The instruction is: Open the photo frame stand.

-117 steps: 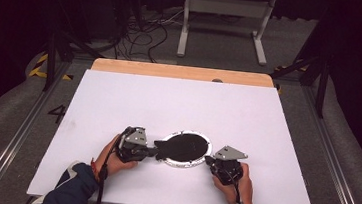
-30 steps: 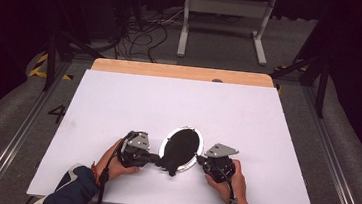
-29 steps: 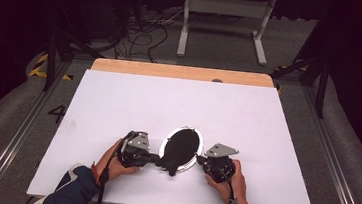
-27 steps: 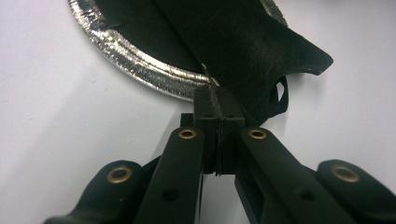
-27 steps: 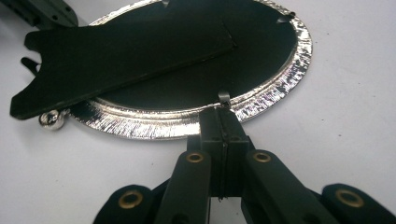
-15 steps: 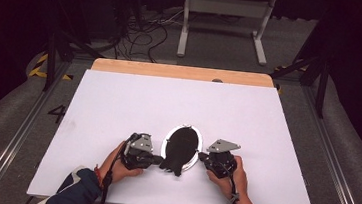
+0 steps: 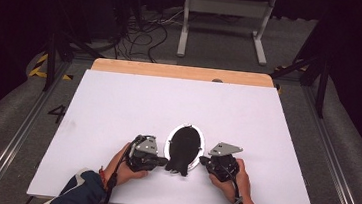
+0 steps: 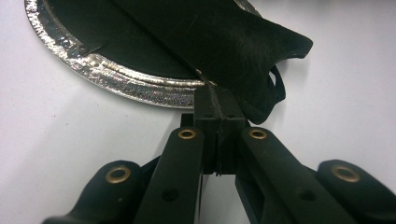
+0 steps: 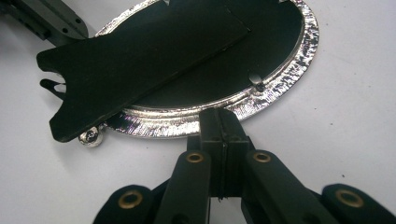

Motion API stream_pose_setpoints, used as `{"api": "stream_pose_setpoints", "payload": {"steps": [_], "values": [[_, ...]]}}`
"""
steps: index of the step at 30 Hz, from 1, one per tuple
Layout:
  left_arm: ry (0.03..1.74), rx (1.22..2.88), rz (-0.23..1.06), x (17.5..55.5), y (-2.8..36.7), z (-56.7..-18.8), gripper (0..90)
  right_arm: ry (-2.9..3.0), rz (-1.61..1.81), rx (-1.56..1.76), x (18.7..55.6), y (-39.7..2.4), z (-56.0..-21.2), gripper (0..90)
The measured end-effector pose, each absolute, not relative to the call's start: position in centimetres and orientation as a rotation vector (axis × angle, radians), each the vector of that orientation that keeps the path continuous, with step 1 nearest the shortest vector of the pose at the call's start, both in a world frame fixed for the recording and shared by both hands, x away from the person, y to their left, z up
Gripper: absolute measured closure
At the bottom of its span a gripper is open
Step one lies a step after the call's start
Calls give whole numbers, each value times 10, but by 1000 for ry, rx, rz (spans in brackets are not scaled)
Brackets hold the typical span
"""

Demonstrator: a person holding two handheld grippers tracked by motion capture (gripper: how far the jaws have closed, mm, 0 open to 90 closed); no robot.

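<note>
An oval frame with a shiny silver rim [image 7: 169, 143] [image 8: 116, 77] [image 9: 280, 88] lies face down near the table's front edge, its long axis pointing away from the person. Its black back carries a black prop-up stand [image 7: 179, 164] [image 8: 224, 42] [image 9: 140, 60] whose notched foot hangs over the near rim. My left gripper [image 7: 163, 160] [image 8: 217, 93] is shut, its tips at the stand's edge; I cannot tell whether they pinch it. My right gripper [image 7: 202, 160] [image 9: 223, 116] is shut, its tips against the rim's outer edge. In the right gripper view the left gripper [image 9: 51, 21] shows at the top left.
The white tabletop [image 7: 178, 107] spreads wide behind and beside the frame. A wooden strip [image 7: 182, 72] runs along its far edge. A small metal hanger loop [image 9: 91, 136] sticks out from under the rim by the stand's foot.
The frame has turned on the table from lying crosswise to pointing away from the person. Both hands have shifted slightly around it, jaws staying together.
</note>
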State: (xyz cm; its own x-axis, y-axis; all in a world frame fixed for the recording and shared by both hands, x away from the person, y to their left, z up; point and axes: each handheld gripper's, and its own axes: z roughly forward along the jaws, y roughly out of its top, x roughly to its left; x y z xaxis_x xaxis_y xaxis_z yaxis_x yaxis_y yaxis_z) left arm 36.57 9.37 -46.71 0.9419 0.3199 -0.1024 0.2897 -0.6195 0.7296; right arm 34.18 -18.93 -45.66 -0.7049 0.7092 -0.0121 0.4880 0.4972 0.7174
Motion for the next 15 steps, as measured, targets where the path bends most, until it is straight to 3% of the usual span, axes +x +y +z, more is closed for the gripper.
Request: {"api": "stream_pose_setpoints", "payload": {"steps": [15], "values": [[420, 2279, 77, 361, 82, -467, 900, 2398, 1029, 1045, 343, -197, -458, 900]]}}
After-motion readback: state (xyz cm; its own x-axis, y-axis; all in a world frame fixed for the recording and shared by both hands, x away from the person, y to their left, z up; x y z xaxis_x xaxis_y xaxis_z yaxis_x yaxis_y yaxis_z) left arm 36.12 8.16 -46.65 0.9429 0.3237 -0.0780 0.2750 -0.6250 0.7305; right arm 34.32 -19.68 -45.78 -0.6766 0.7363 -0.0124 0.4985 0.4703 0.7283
